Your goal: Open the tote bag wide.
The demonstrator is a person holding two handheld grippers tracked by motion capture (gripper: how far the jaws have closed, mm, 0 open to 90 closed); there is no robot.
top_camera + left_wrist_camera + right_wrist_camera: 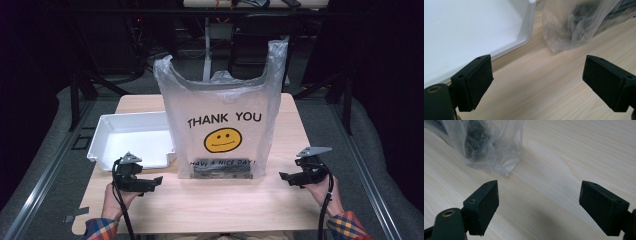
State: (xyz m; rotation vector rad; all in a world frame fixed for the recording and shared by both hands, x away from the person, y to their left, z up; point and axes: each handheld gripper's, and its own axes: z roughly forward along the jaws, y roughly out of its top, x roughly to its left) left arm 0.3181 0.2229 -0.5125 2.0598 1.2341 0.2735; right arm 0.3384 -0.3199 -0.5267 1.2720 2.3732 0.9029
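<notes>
Standing upright, handles up, bag [222,120] sits between both wide-open, empty tools [159,182] [282,176].

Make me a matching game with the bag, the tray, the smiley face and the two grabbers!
Things:
1. plastic bag
2. tray
3. smiley face
4. left gripper
5. right gripper

Descriptions:
A. yellow, printed
B. white, lying left of the bag
C. see-through, standing upright
D. open, near the bag's right corner
E. open, in front of the tray

Pairs: 1-C, 2-B, 3-A, 4-E, 5-D

"THANK YOU" on plastic bag [220,100]
</notes>
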